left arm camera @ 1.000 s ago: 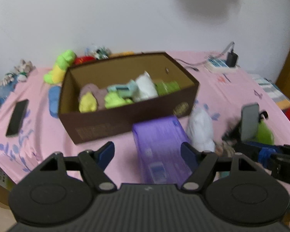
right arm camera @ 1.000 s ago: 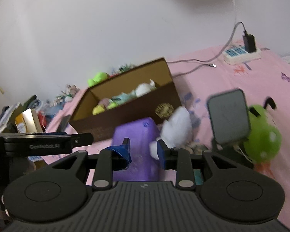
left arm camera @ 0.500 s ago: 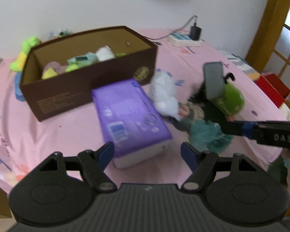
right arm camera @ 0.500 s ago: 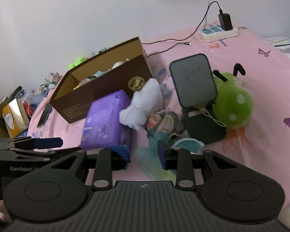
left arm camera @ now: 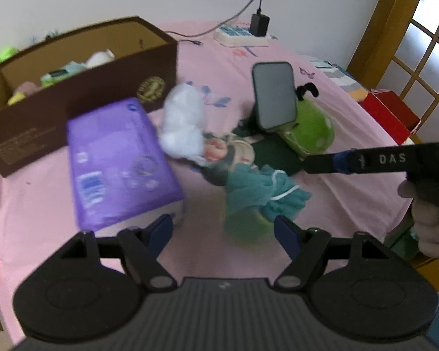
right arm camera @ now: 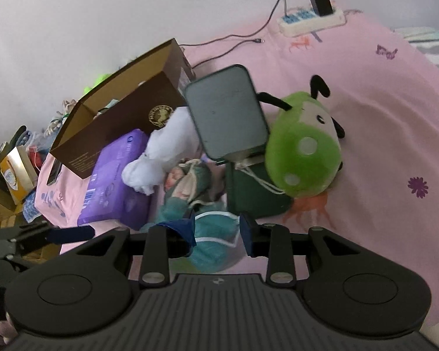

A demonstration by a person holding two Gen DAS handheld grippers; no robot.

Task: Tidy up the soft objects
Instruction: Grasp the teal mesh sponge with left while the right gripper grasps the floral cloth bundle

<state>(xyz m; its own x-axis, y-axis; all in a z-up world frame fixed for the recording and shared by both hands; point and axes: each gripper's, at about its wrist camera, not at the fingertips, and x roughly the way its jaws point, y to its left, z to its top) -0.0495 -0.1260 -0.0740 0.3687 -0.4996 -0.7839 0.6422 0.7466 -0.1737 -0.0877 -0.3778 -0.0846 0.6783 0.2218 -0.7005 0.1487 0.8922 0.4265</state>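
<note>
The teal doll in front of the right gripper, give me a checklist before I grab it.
1. Right gripper jaws parted, nothing held: ok; they have just been opening.
2. Teal doll between the pads: cannot tell; it shows beyond them.
3. Left gripper open and empty: ok.
4. Phone stand close beside the doll, snag risk: not ok.
5. Brown box open-topped: ok.
6. White plush lies off the doll: cannot tell.
</note>
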